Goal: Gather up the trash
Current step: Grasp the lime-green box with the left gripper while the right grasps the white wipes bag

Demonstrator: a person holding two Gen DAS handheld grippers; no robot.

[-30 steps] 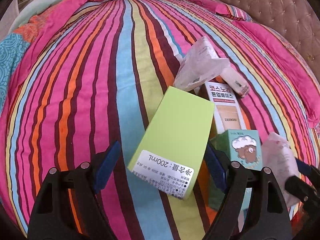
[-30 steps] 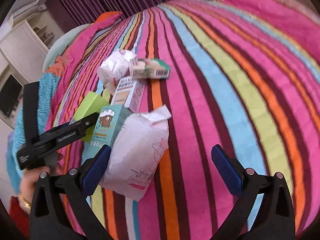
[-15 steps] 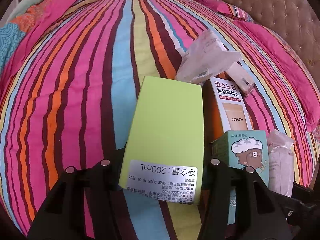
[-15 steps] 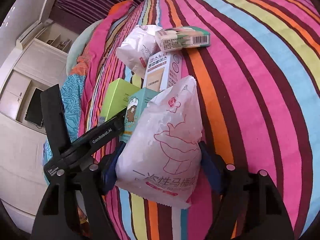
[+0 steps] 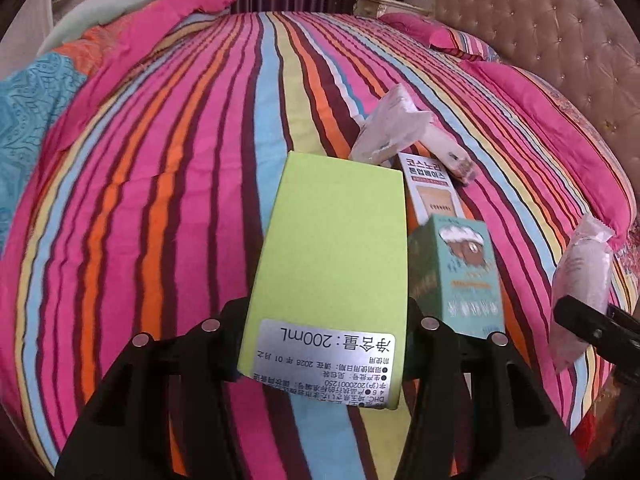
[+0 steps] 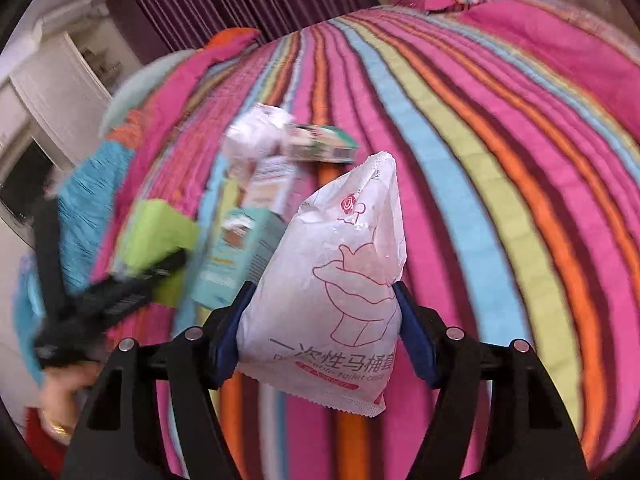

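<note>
Gripping lime-green carton (image 5: 328, 264) by its near end, left gripper (image 5: 326, 320); right gripper (image 6: 320, 312) pinches toilet-cover packet (image 6: 336, 292). Teal box (image 5: 460, 276) at 3 o'clock, untouched. Risk: slick packet slips; long carton pivots.

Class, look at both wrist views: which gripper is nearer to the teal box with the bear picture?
Left. The left gripper, clamping the green box, sits right beside the teal box; the right gripper, holding the white packet, is farther off.

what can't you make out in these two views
- Left wrist view: the left tongs have their fingertips hidden behind the green box.
- Right wrist view: the teal box and the pile behind it are motion-blurred; print unreadable.
- Right wrist view: the white packet hides the bedspread beneath.
</note>
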